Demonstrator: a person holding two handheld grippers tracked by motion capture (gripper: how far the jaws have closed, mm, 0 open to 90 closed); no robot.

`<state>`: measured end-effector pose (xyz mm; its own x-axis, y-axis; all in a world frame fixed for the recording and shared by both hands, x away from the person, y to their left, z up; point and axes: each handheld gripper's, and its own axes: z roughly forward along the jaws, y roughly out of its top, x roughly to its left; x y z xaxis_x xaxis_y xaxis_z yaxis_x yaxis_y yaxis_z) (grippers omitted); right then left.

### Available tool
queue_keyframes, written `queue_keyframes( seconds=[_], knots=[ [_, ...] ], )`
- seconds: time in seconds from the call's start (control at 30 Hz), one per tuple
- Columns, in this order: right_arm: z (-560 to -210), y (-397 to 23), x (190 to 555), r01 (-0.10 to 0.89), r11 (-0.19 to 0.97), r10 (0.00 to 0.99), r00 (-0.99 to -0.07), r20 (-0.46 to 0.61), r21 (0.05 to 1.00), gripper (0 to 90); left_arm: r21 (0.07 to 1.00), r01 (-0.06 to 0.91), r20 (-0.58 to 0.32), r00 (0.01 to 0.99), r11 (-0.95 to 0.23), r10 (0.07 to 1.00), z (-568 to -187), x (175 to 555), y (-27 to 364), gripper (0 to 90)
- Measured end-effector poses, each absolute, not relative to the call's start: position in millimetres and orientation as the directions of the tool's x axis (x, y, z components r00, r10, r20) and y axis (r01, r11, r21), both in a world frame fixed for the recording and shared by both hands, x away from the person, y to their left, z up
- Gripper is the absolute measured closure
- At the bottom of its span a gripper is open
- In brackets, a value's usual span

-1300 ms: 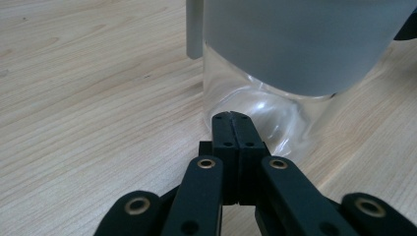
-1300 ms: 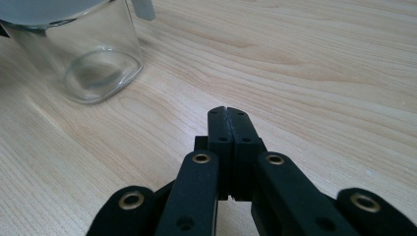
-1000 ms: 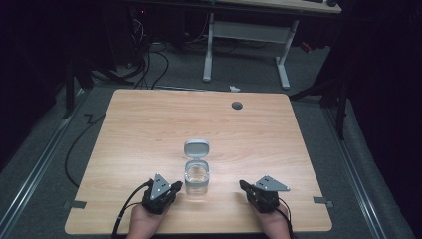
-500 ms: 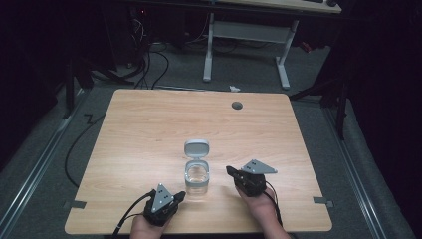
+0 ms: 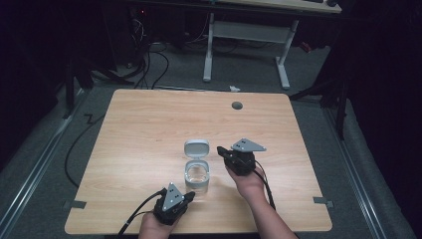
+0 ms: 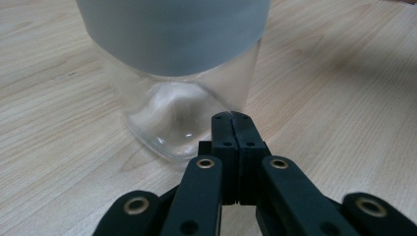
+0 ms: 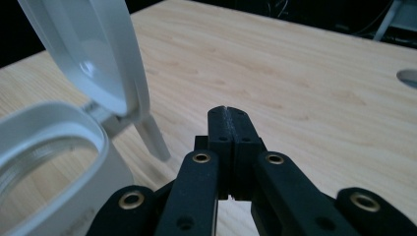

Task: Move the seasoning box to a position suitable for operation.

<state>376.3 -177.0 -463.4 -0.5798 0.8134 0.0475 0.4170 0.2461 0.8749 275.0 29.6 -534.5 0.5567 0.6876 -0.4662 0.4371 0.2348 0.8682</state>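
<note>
A clear square jar [image 5: 197, 176] with a grey collar stands on the wooden table [image 5: 149, 129], its hinged grey lid [image 5: 196, 148] flipped up and open behind it. My left gripper [image 5: 190, 195] is shut and empty, its tips just short of the jar's near side; the jar's glass base [image 6: 172, 113] sits right in front of the tips [image 6: 231, 117]. My right gripper [image 5: 222, 151] is shut and empty, raised just right of the lid. In the right gripper view the open lid [image 7: 93, 59] and the jar's rim [image 7: 44, 132] lie left of the closed tips [image 7: 227, 112].
A round grommet hole [image 5: 237, 105] sits near the table's far edge. Cables [image 5: 144, 64] and a white desk frame [image 5: 246, 45] stand on the floor beyond the table. Bare wood spreads left and right of the jar.
My right gripper has moved forward and up from the near edge to beside the lid. My left gripper has drawn back toward the near edge, in front of the jar.
</note>
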Motion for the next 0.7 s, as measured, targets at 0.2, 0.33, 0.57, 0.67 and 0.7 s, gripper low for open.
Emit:
queue_keyframes(
  seconds=[0.2,0.33,0.57,0.67,0.7],
  knots=[
    [-454.5,-169.0,386.7,0.416,0.246,0.807,-0.588,0.053,0.876,89.8,0.865,0.441,-0.472,0.557,0.238,0.683,-534.3,277.1,28.9,90.0],
    [-443.8,-161.9,393.1,0.396,0.236,0.797,-0.601,0.056,0.887,89.8,0.864,0.443,-0.474,0.556,0.238,0.683,-535.1,277.5,29.2,90.0],
    [-430.8,-150.0,383.9,0.357,0.239,0.754,-0.655,0.059,0.903,89.8,0.862,0.446,-0.479,0.555,0.243,0.68,-535.1,277.9,30.2,90.0],
    [-431.3,-147.6,366.1,0.336,0.241,0.732,-0.679,0.057,0.91,89.7,0.863,0.439,-0.479,0.55,0.251,0.684,-534.8,277.5,30.3,89.6],
    [-432.6,-146.6,354.0,0.323,0.254,0.723,-0.69,0.043,0.912,89.6,0.864,0.436,-0.477,0.551,0.25,0.685,-534.2,277.3,31.2,89.5]
  ],
)
